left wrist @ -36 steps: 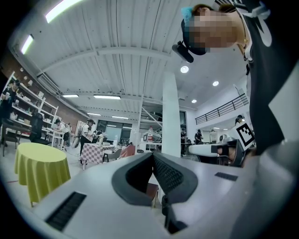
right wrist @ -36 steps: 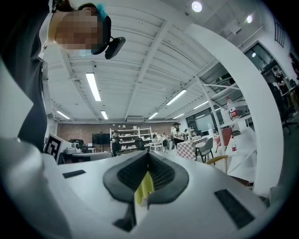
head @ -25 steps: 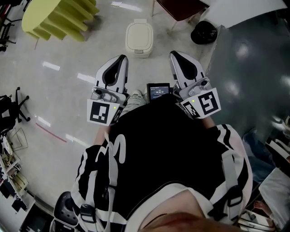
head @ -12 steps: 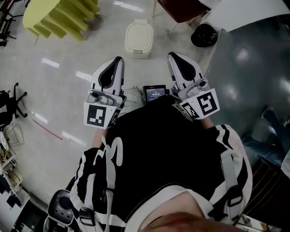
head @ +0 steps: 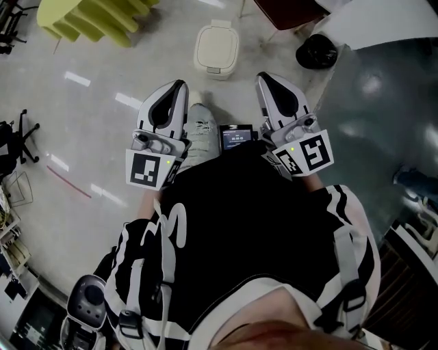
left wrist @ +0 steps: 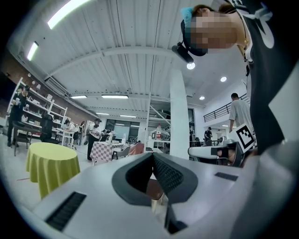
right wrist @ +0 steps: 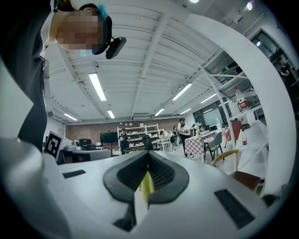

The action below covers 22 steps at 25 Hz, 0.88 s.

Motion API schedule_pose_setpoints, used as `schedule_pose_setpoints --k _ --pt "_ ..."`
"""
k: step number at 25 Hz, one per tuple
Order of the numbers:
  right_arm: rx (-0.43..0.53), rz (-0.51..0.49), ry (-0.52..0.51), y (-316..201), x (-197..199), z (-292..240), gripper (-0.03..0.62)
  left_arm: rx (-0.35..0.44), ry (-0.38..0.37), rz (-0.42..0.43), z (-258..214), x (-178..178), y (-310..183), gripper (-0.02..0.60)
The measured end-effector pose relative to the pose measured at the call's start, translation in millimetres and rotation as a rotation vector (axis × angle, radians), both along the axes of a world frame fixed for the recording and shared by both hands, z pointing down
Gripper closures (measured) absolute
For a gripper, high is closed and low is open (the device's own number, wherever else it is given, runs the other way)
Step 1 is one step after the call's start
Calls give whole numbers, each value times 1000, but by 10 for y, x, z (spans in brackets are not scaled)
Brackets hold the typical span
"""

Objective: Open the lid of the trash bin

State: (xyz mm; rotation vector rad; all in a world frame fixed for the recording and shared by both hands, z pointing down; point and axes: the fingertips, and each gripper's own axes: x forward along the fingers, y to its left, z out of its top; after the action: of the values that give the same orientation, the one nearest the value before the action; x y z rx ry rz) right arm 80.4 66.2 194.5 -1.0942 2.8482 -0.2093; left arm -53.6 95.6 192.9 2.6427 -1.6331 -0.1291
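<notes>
The trash bin [head: 217, 49] is small and cream-coloured, and it stands on the floor ahead of me with its lid down. My left gripper [head: 179, 87] is held at waist height, short of the bin and to its left, with its jaws together and nothing in them. My right gripper [head: 264, 78] is level with it on the bin's right, also shut and empty. In the left gripper view the left gripper [left wrist: 152, 157] points out into the hall with its pads pressed together. The right gripper [right wrist: 148, 155] looks the same in its own view. Neither gripper view shows the bin.
A table under a yellow-green cloth [head: 96, 17] stands at the far left. A dark red chair [head: 284, 10] and a black bag [head: 316, 51] are right of the bin. My white shoe [head: 200, 130] and a small screen [head: 237, 137] lie between the grippers. People and tables fill the hall.
A white shoe has stepped forward between the grippers, and the floor scene has shifted slightly. Both grippers stay shut and keep their places in front of my body.
</notes>
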Motion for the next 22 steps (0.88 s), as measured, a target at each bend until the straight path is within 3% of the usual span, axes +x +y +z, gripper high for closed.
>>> schedule_pose_setpoints --k 22 --pt "11 70 16 -849 -283 -42 583 17 28 74 -50 -265 -978 574"
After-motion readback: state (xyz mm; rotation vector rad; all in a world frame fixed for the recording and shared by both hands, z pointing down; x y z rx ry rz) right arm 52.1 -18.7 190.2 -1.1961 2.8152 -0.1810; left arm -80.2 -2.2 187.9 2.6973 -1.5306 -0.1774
